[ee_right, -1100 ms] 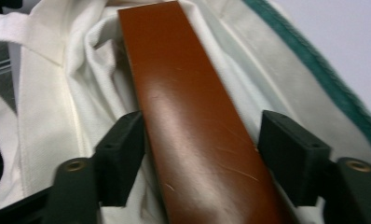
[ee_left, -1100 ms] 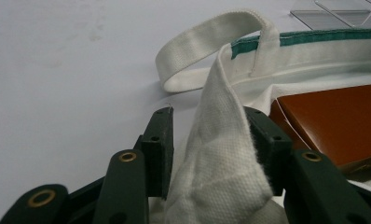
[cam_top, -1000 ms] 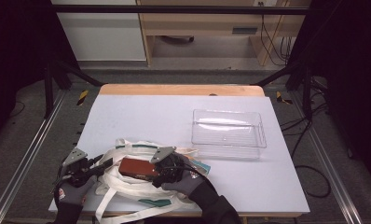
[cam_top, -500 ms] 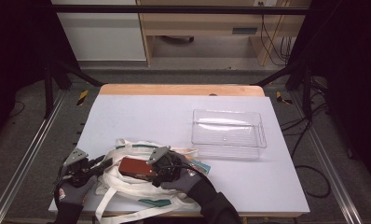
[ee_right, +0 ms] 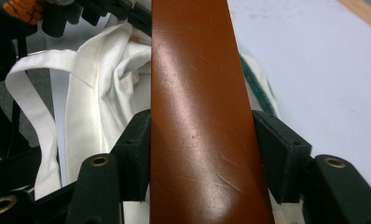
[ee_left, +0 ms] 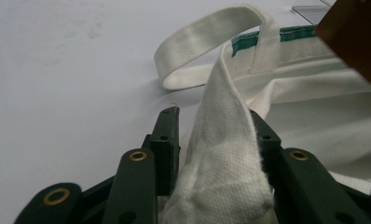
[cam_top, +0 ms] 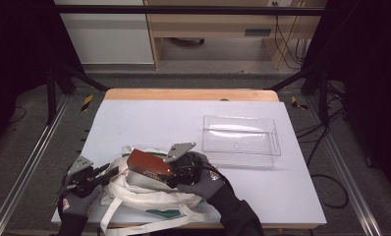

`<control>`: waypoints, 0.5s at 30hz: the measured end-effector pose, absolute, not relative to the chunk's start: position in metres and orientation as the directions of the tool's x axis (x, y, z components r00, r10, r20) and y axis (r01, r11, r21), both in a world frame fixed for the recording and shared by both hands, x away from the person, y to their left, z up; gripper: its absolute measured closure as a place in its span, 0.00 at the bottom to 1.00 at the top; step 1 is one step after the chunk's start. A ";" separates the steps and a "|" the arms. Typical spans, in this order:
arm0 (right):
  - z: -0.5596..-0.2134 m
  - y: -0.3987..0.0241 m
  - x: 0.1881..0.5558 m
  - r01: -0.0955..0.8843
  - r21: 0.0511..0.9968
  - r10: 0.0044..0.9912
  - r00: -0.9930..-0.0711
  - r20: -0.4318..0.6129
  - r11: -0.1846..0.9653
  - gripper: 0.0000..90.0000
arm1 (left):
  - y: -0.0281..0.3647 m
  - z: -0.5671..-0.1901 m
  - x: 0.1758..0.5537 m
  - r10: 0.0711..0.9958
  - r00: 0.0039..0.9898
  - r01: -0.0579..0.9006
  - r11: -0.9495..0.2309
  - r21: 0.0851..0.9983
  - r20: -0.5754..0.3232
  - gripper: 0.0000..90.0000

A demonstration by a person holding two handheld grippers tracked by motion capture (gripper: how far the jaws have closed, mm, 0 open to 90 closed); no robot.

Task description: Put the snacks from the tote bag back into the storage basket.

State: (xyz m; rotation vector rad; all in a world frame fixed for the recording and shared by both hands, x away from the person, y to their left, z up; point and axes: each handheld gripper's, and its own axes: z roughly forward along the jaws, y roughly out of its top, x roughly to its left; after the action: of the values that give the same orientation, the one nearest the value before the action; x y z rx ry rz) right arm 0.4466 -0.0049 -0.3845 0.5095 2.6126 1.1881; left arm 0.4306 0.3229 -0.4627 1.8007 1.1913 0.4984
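The right gripper (cam_top: 165, 169) clamps a smooth brown leather case (cam_top: 148, 164); the left gripper (cam_top: 104, 175) pinches the woven white canvas tote bag (cam_top: 149, 196) by its rim.

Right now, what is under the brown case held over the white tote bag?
Under the brown case, clamped in the right tool, lies the white tote bag, its fabric gripped by the left tool. The case and hand hide whatever is inside the bag.

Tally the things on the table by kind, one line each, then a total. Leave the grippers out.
White cloth tote bag: 1
Brown leather case: 1
Clear plastic tray: 1
Total: 3
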 end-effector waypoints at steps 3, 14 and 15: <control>-0.377 -0.013 0.446 0.222 0.771 0.407 -0.912 -0.052 0.597 0.48 | 0.323 -0.463 0.431 0.880 0.454 0.519 -0.135 0.844 -0.138 0.67; -0.355 -0.044 0.442 0.213 0.806 0.417 -0.908 -0.045 0.551 0.48 | 0.321 -0.453 0.428 0.872 0.471 0.480 -0.131 0.867 -0.129 0.55; -0.353 -0.048 0.442 0.212 0.808 0.421 -0.906 -0.048 0.549 0.48 | 0.321 -0.451 0.427 0.872 0.473 0.472 -0.130 0.872 -0.126 0.54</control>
State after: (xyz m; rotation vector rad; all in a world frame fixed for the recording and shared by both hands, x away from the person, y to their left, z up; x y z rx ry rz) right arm 0.4422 -0.0476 -0.3535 0.5313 2.5493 1.2828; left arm 0.4272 0.3209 -0.4514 1.7689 1.1451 0.5265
